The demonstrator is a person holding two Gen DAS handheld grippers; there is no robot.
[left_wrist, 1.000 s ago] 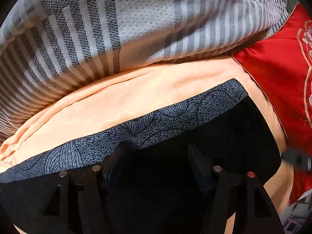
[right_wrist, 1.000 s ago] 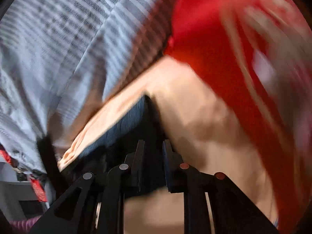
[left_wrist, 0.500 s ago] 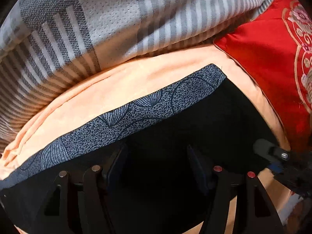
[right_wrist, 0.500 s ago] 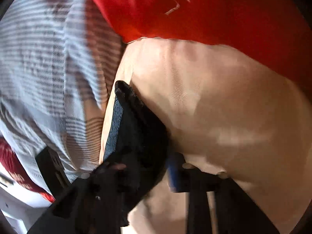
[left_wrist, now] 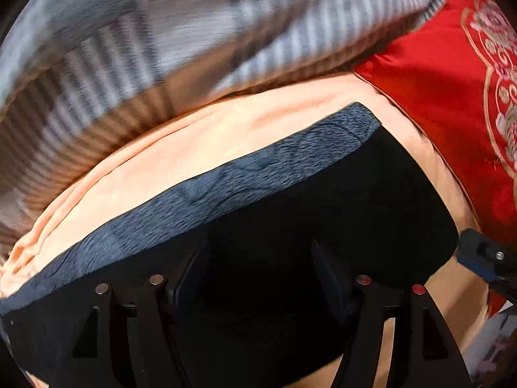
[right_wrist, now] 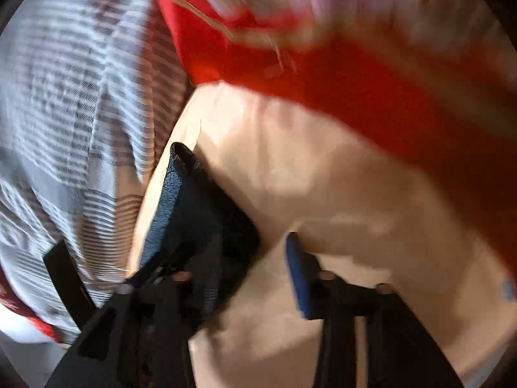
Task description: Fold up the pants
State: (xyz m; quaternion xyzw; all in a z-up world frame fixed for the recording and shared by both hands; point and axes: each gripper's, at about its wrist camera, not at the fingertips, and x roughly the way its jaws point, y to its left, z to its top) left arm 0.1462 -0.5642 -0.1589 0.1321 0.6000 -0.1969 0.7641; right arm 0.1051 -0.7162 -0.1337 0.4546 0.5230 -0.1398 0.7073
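Left gripper (left_wrist: 258,268) angled steeply down over black pants (left_wrist: 339,213), jaws spread, opening, pads pinching nothing; right gripper (right_wrist: 248,268) tilted down at pants' end (right_wrist: 197,213), jaws opening, cloth beside left finger, not pinched; pants folded flat, blue-grey patterned band, on soft peach blanket (left_wrist: 194,148); striped woven bedding (left_wrist: 161,38) behind; glossy red embroidered cushion (left_wrist: 436,90) alongside.

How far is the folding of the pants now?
Done: the black pants lie as a flat folded block on the peach sheet. In hand: the right gripper is opening its jaws beside their edge; the left gripper hovers open above them. Left: withdrawing, perhaps another fold.
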